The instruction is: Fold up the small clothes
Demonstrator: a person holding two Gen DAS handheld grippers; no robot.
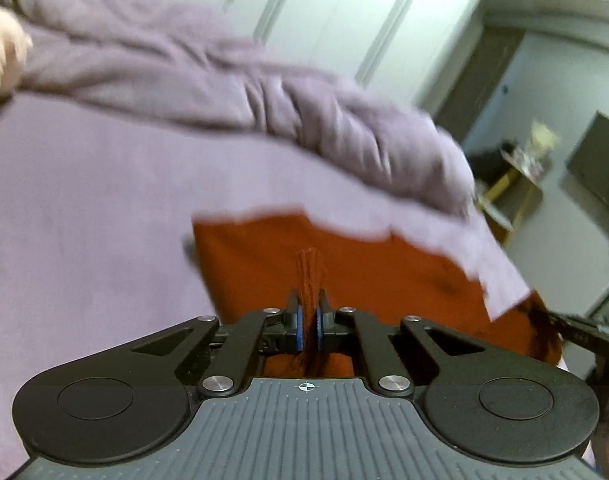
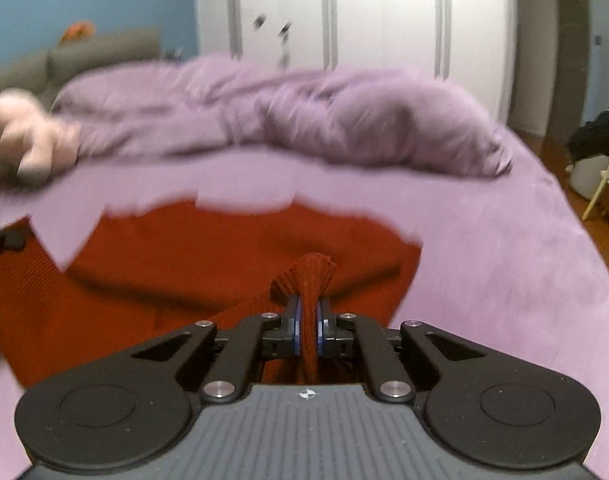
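One rust-red knit garment [image 2: 208, 264] lay on the lilac bed sheet [image 2: 504, 280], and two grippers held it — one at each side. The right gripper [image 2: 308, 320] had its jaws closed on a bunched, ribbed fold of the knit that stood up between them. The left gripper [image 1: 309, 320] had its jaws closed on a thin pinch of the same cloth [image 1: 344, 264]. Seen from the left wrist, the right gripper showed as a dark shape at the garment's right corner.

The far edge of the garment looked jagged in both views, with the lilac cutting across it; the blur made it impossible to tell whether sheet overlapped knit there. Beyond that edge lay a strip of bare sheet, then one rumpled purple duvet [image 2: 344, 120] heaped across the far part of the bed. One pale pink soft toy [image 2: 28, 136] sat at the left end of the duvet. To the right of the garment the sheet ran flat to the bed's edge, with wooden floor [image 2: 600, 232] and a yellow-legged piece of furniture [image 2: 602, 184] past it. White wardrobe doors [image 2: 384, 12] stood behind the bed.
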